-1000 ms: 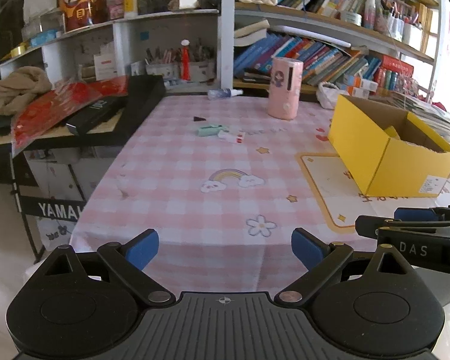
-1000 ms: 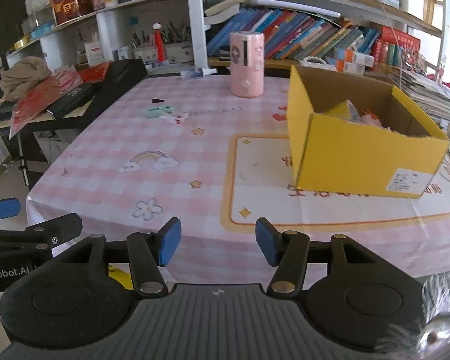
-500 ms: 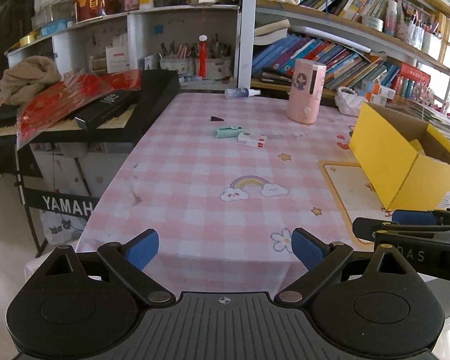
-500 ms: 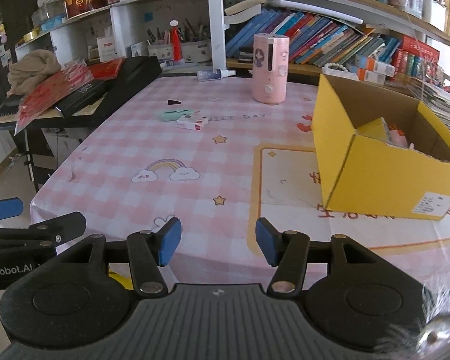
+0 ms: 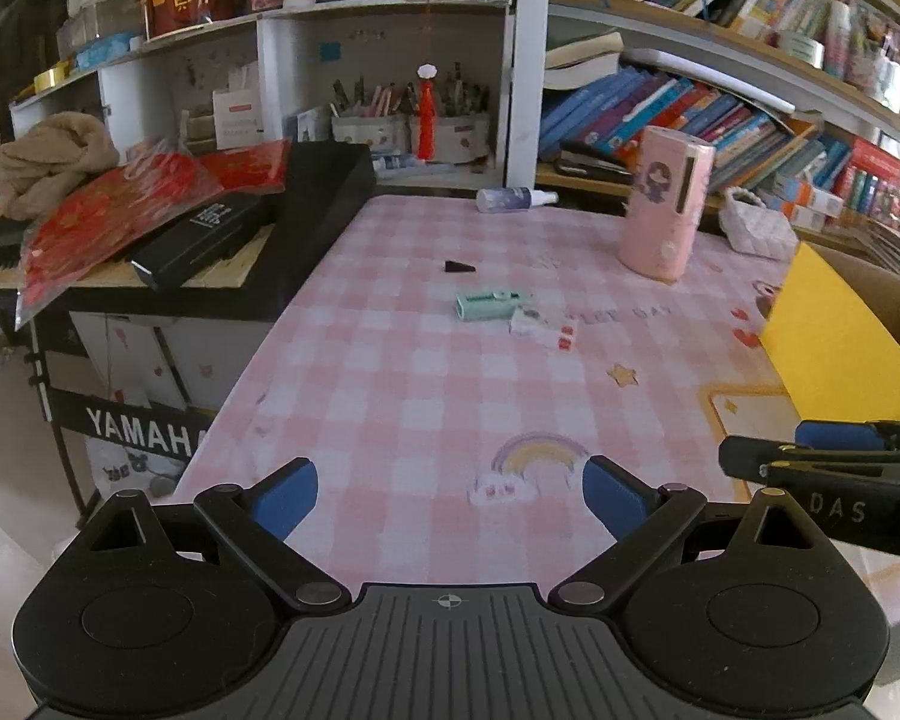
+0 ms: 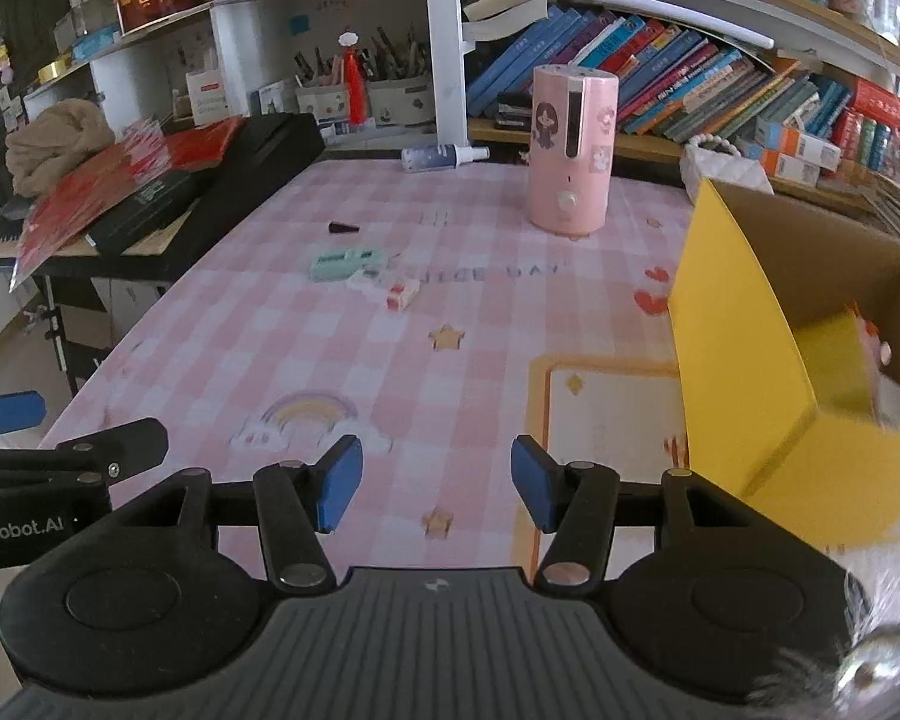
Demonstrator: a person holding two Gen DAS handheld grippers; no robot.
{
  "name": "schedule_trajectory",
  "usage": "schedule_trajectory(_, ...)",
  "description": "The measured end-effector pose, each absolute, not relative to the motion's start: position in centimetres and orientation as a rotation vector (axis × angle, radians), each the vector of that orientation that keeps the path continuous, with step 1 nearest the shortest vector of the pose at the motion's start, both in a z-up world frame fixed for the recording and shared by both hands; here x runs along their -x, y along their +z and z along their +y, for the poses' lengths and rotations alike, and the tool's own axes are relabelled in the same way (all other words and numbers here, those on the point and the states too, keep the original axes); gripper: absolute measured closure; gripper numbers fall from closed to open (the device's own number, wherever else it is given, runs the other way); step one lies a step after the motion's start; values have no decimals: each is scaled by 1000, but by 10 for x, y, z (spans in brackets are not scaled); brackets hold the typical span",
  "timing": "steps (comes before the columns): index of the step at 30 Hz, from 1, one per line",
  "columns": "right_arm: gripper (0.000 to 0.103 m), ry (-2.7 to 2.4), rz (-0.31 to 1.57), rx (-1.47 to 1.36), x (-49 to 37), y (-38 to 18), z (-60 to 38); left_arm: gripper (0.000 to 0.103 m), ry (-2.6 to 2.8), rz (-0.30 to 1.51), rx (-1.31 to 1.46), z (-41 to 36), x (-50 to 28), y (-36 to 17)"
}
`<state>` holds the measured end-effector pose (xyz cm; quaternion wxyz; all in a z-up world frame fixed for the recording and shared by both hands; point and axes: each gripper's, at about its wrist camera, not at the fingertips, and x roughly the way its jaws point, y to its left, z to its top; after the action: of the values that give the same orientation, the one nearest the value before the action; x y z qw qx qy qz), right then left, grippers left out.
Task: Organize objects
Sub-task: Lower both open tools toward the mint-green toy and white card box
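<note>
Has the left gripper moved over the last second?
Yes. The left gripper has advanced over the table toward the green case; the rainbow print, earlier well ahead of its fingers, now lies between them.

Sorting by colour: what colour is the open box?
Yellow, brown inside; clearest in the right wrist view.

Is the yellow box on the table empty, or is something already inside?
Not empty. The yellow box is open on top, and small items lie inside it.

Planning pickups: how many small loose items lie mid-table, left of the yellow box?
3: a black wedge farthest back, a mint green case nearer, and a white-red box touching its near right. None seems hidden.
</note>
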<state>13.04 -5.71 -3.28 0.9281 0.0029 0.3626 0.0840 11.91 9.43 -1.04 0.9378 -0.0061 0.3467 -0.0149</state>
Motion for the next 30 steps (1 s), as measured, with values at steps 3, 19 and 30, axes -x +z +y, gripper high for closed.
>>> schedule_trajectory(3,50,178,743,-2,-155,-32,-59,6,-20,709,20,94,-139,-10)
schedule_trajectory(19,50,273,772,58,-255,-51,-46,6,61,734,25,93,-226,-15)
schedule_trajectory(30,46,310,787,84,-295,-69,-27,6,104,758,39,98,-256,-23)
